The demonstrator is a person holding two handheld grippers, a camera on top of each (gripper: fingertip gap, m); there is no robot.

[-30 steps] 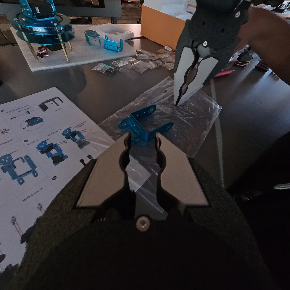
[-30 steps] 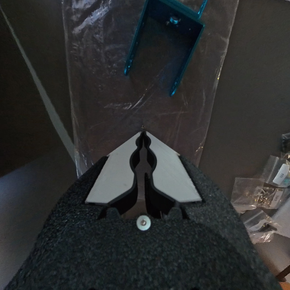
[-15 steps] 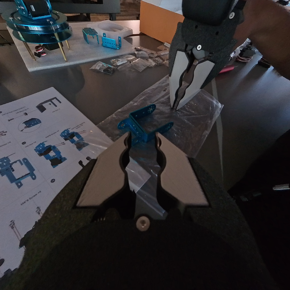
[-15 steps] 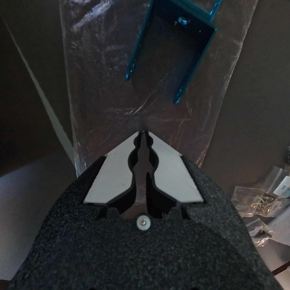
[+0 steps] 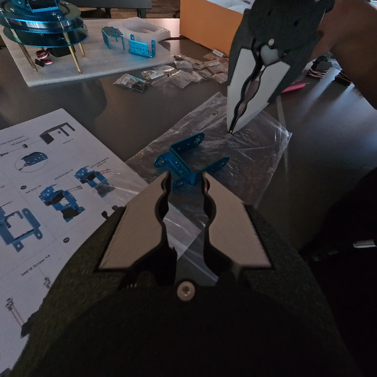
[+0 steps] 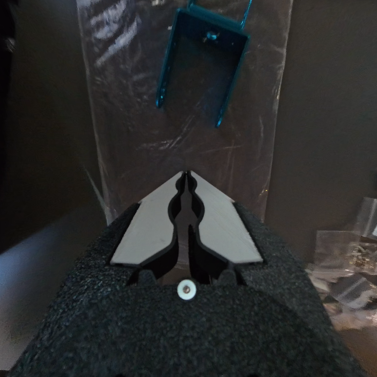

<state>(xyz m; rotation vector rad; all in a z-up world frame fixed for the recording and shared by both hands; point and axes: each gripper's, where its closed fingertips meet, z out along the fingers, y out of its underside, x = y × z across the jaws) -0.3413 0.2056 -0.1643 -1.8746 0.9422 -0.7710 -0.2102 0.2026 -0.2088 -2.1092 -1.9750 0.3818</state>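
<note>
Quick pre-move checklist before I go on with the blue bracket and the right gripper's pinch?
1. Left gripper open, fingertips flanking the blue bracket: ok.
2. Bracket gripped: not ok, jaws apart.
3. Right gripper shut at its tips: ok.
4. Something held in the right tips: cannot tell, only a tiny speck shows.
5. Bracket resting on the clear plastic bag: ok.
6. Instruction sheet in view: ok.

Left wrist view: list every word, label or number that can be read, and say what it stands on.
White instruction sheet: printed captions and numbered dots beside the part drawings, legible, but the wording is not copied here.
Clear parts bags: small white labels, too small to read.
Cardboard box: a sticker at its foot, blurred.
Blue bracket: no marking visible.
</note>
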